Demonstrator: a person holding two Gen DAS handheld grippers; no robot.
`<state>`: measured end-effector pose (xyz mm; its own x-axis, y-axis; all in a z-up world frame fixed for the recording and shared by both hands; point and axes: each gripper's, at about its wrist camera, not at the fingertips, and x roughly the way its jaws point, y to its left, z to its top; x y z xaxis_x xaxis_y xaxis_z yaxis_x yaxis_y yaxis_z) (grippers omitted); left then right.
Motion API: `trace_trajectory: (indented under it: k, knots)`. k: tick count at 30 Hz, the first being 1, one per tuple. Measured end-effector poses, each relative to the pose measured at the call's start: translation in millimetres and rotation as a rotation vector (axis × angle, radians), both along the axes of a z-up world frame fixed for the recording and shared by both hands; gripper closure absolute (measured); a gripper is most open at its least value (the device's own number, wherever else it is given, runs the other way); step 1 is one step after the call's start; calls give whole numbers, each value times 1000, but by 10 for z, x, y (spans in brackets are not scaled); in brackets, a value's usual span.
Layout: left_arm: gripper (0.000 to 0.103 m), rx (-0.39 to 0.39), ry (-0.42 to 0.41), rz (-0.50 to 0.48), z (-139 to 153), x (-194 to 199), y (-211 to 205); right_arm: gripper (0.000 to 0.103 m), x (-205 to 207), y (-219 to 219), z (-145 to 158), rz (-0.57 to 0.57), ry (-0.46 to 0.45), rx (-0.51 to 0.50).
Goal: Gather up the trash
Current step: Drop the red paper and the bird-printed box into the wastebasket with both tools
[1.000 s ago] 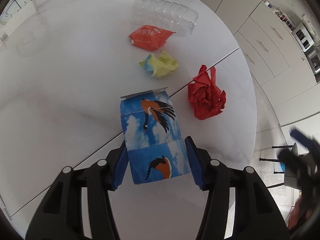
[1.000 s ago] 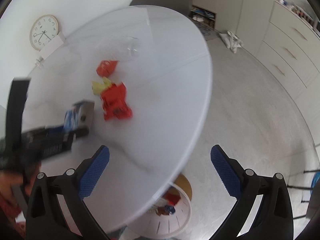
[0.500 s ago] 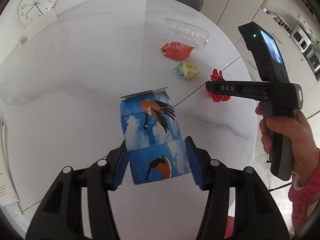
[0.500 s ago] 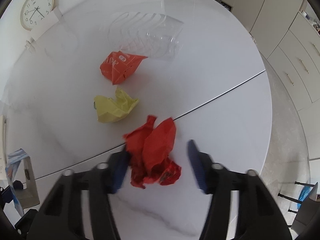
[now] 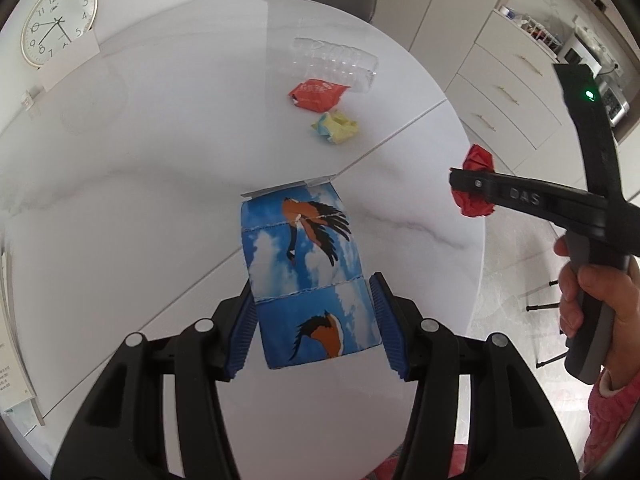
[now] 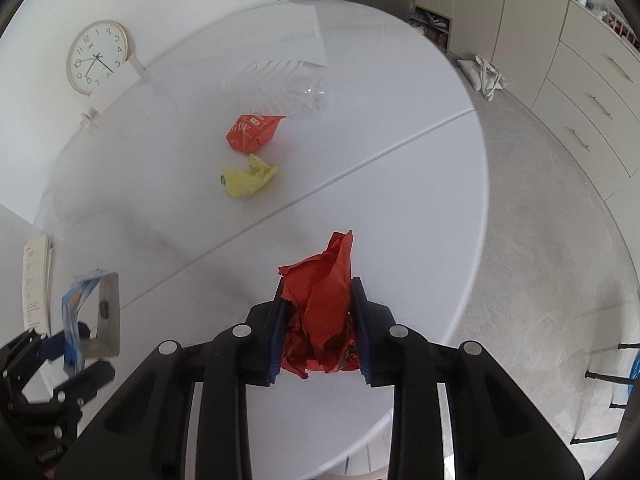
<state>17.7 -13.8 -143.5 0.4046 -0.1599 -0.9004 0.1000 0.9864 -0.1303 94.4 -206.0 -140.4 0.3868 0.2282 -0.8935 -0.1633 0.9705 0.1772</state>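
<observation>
Since the earlier frame, the right gripper has been brought over the red paper ball, low in the frame centre, and its jaws are closing around it, pads pressed into the crumples so it can be lifted off the desk. The blue carton is clamped in the left gripper and held above the desk, apparently for disposal. At upper centre a yellow wad, an orange packet and a clear bottle lie uncollected. The desk is round, white and marbled; a clock leans at upper left, cabinets at the right.
</observation>
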Motion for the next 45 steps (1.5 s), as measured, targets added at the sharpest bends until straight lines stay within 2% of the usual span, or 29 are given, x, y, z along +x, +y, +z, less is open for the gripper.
trace_trajectory:
  k: [3, 8, 14, 19, 21, 23, 26, 29, 34, 37, 41, 45]
  knots:
    - [50, -1, -9, -25, 52, -151, -105, 73, -267, -169, 44, -12, -10, 10]
    - [50, 2, -3, -66, 36, -325, -345, 73, -857, -516, -104, -39, 26, -7]
    - [50, 2, -2, -102, 44, -452, -614, 72, -1402, -711, -618, -52, 157, 19]
    - [50, 5, -6, -136, 52, -559, -853, 71, -1544, -583, -1000, 7, 236, 44]
    - [50, 8, -8, -151, 41, -597, -947, 64, -1568, -555, -1097, 23, 259, 57]
    - [50, 10, -8, -166, 35, -659, -1032, 38, -1590, -577, -1121, 20, 260, 51]
    - [50, 24, -16, -192, 38, -776, -1173, 22, -1630, -736, -1038, -1, 228, 32]
    - [50, 42, -25, -230, 27, -886, -1326, 15, -1654, -974, -938, -61, 199, 29]
    - [50, 85, -46, -360, -23, -1152, -1710, 12, -1708, -1405, -848, -182, 186, 35]
    - [50, 132, -36, -460, -159, -1300, -1989, 12, -1782, -1671, -831, -250, 181, 38]
    - [50, 236, -24, -603, -461, -1501, -2327, 12, -1882, -1924, -884, -317, 187, 33]
    - [50, 318, 46, -633, -949, -1502, -2461, 12, -1958, -2031, -978, -343, 208, 28]
